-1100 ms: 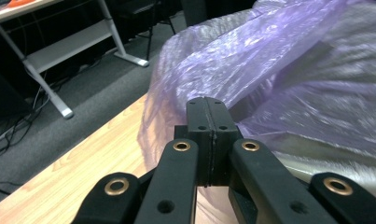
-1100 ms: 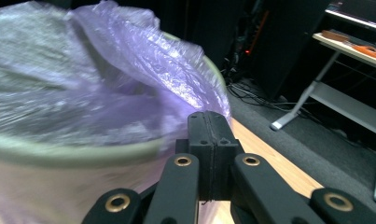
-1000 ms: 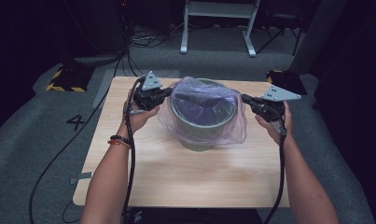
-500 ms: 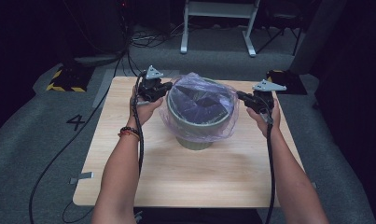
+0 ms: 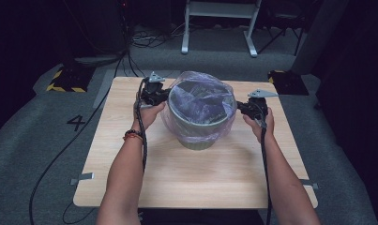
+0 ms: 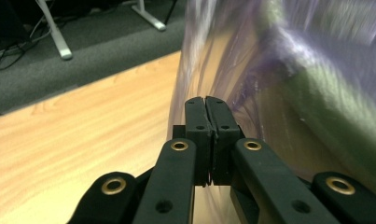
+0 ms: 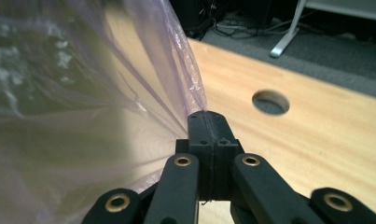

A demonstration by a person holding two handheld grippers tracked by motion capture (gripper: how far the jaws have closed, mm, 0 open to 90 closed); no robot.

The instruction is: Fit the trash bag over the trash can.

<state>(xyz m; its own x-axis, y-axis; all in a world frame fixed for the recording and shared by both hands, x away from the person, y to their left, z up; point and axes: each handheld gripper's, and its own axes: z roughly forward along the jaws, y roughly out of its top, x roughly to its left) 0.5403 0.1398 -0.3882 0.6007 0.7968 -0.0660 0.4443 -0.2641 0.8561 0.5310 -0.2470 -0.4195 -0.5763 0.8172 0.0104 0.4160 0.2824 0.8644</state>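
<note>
Thin purple plastic is what we are working with: a bin liner [image 5: 198, 105] stretched over the mouth of a green bin [image 5: 196, 126] that stands near the middle of the wooden counter [image 5: 177, 178], its skirt hanging down the outside of the bin's wall. We judge the film light, limp and slippery, easy to tear if dragged hard over the rim, so it is best taken by its loose edge, on opposite sides, and pulled evenly. That is where we hold it. Our left hand-held gripper [image 6: 205, 105] sits at the bin's left side with its jaws pressed together, pinching a fold of the liner just below the rim. Our right hand-held gripper [image 7: 206, 119] is at the opposite side, jaws likewise clamped on the film, which fans out taut from the tips. The bin itself looks stiff and light; it could tip if one side is pulled harder than the other. Beyond the counter lie grey carpet [image 5: 36, 140] and cables [image 5: 144, 40].
</note>
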